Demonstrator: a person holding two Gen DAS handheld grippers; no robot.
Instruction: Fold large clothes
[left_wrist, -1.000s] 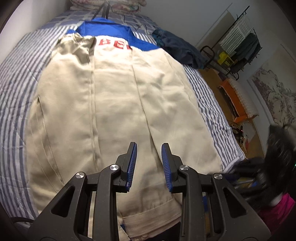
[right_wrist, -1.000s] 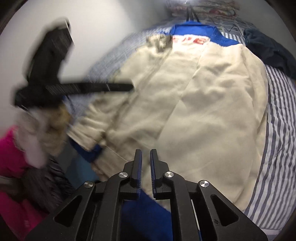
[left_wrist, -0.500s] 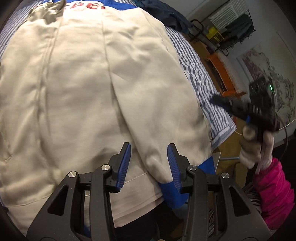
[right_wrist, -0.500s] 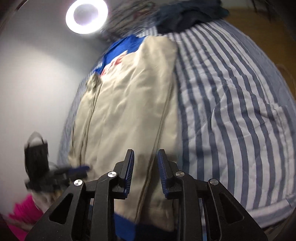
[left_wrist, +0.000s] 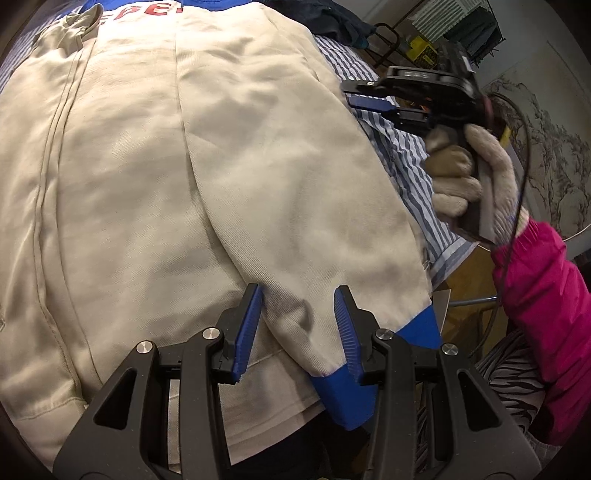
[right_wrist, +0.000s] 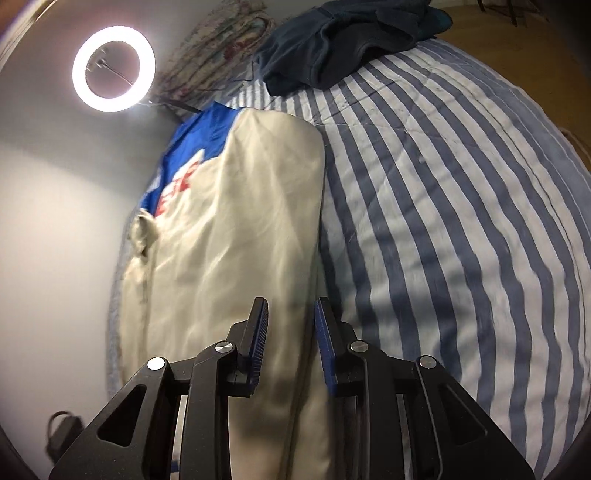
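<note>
A large cream jacket (left_wrist: 155, 177) with blue trim and red letters lies flat on the striped bed; it also shows in the right wrist view (right_wrist: 243, 236). Its right sleeve (left_wrist: 295, 206) lies folded in over the body, ending in a blue cuff (left_wrist: 347, 395). My left gripper (left_wrist: 297, 325) is open, its jaws either side of the sleeve's lower end just above the cuff. My right gripper (right_wrist: 290, 338) is open, hovering over the jacket's right edge; in the left wrist view it (left_wrist: 369, 101) shows above the bed's striped side.
The striped bedspread (right_wrist: 443, 221) spreads wide to the right of the jacket. A dark navy garment (right_wrist: 332, 44) lies bunched at the head of the bed. A ring light (right_wrist: 112, 68) stands by the wall. A clothes rack (left_wrist: 454, 26) and the floor lie beyond the bed's right edge.
My left gripper has come down over the sleeve end and opened wider. My right gripper has swung from the near left to the jacket's right edge and opened.
</note>
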